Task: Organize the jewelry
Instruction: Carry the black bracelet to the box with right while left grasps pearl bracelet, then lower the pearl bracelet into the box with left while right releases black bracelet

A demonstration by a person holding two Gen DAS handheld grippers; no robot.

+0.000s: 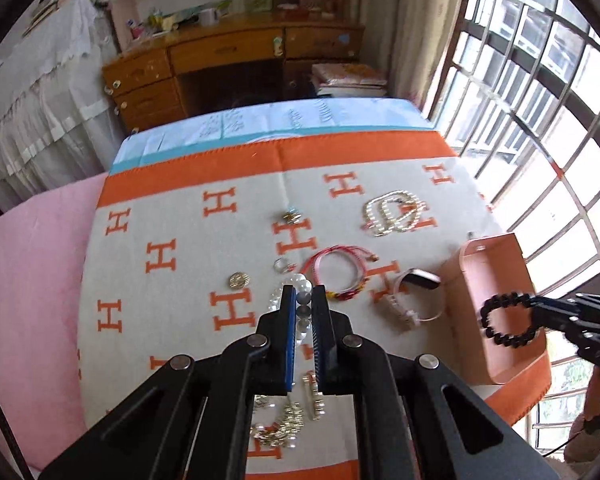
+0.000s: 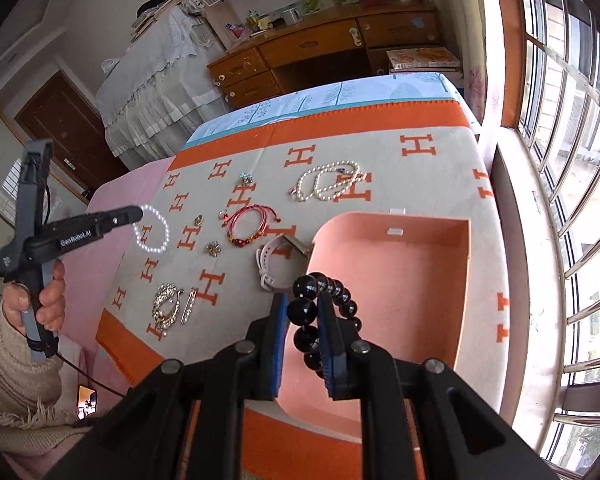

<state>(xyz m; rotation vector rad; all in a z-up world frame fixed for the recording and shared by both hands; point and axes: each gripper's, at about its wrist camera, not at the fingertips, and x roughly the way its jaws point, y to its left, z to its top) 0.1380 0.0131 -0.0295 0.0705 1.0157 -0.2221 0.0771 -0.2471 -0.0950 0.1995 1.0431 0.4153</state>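
In the left wrist view my left gripper (image 1: 303, 295) is shut on a clear white bead bracelet (image 1: 303, 314), held up above the H-patterned blanket (image 1: 172, 216). From the right wrist view that bracelet (image 2: 153, 235) hangs as a ring from the left gripper (image 2: 138, 213), which a hand holds. My right gripper (image 2: 302, 301) is shut on a black bead bracelet (image 2: 305, 311) just over the near left edge of the open peach box (image 2: 400, 280). The left wrist view shows the right gripper (image 1: 538, 307) holding the black bracelet (image 1: 500, 322) over the box (image 1: 480, 268).
On the blanket (image 2: 420, 184) lie a pearl necklace (image 2: 328, 186), a red cord bracelet (image 2: 252, 226), a white watch band (image 2: 274, 262), a gold chain (image 2: 166, 308), a hair clip (image 2: 188, 304) and small brooches (image 2: 212, 248). Window bars stand at the right, and a pink sheet (image 1: 32, 264) lies at the left.
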